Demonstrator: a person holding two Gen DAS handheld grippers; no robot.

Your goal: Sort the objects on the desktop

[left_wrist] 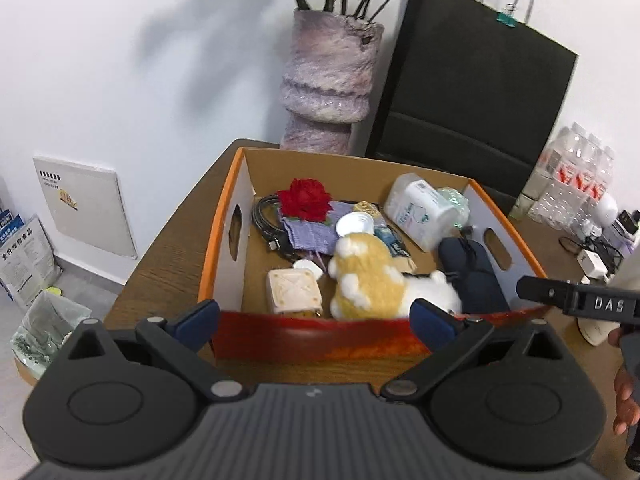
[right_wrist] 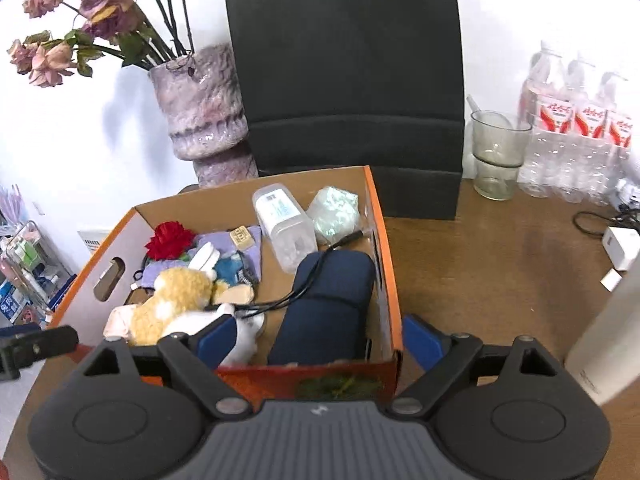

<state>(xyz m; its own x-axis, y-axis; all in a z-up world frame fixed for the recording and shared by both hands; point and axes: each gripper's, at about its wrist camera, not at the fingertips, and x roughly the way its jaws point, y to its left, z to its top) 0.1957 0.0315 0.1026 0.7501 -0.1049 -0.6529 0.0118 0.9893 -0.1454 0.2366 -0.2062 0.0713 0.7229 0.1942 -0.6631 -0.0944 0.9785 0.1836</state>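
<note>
- Both sets of jaws are spread wide with nothing in them: left gripper (left_wrist: 316,318) hangs at the near wall of the cardboard box (left_wrist: 236,184), right gripper (right_wrist: 320,338) straddles the box's near right corner.
- Readable writing: "DAS" on the side of the right gripper in the left wrist view. Red labels on the water bottles (right_wrist: 576,136) are too blurry to read.
- Navy pouch (right_wrist: 328,304) lies flat along the box's right wall, long axis running near to far.
- Also in the box: plush dog (right_wrist: 180,300), red flower (right_wrist: 170,239), clear plastic container (right_wrist: 284,224), purple cloth (left_wrist: 310,232), black cable (left_wrist: 262,216).
</note>
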